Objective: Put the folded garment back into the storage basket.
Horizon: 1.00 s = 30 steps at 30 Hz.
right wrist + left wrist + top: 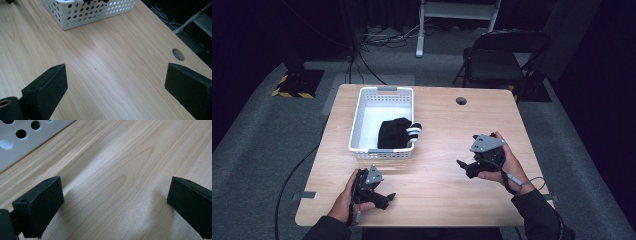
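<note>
A white perforated basket stands at the back left of the wooden table. Inside it lies a bundle of black cloth with a white-striped end hanging at the basket's right rim. My left gripper rests near the front left edge, just in front of the basket, open and empty. My right gripper is held at the right of the table, pointing left, also open with nothing between its jaws. The basket wall lies ahead of it.
A round cable hole is in the table's back right area, also seen as the hole. A folding chair stands behind the table. A corner of the basket sits close beside my left gripper.
</note>
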{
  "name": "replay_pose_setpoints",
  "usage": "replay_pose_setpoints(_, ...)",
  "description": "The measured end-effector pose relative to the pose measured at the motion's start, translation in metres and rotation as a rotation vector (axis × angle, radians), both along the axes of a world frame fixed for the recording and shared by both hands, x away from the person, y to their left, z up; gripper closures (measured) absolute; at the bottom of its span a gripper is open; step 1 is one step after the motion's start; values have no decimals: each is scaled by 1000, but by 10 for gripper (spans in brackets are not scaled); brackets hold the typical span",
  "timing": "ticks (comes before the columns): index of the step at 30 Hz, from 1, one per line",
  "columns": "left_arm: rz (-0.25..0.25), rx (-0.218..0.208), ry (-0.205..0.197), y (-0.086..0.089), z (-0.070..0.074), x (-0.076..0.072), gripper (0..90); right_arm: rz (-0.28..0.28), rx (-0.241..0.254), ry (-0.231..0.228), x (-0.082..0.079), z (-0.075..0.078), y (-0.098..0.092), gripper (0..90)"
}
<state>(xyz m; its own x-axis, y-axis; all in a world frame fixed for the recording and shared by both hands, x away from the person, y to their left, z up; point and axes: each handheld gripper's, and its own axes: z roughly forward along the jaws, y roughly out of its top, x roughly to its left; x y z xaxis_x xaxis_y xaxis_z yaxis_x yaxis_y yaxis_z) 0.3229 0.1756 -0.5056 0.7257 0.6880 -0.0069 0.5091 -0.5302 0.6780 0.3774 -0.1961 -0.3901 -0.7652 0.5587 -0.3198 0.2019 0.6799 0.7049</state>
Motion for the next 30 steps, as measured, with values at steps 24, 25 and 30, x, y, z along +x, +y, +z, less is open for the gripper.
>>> replay_pose_setpoints(24, -2, 1, 0, 0, 0, 0, 5, -73, -52, 44, -17, -35, -38, 46)
replay_pose_setpoints(25, -2, 1, 0, 0, 0, 0, 5, -73, -56, 50, -19, -38, -40, 45)
replay_pose_setpoints(30, -2, 1, 0, 0, 0, 0, 5, -77, -61, 66, -21, -46, -43, 45)
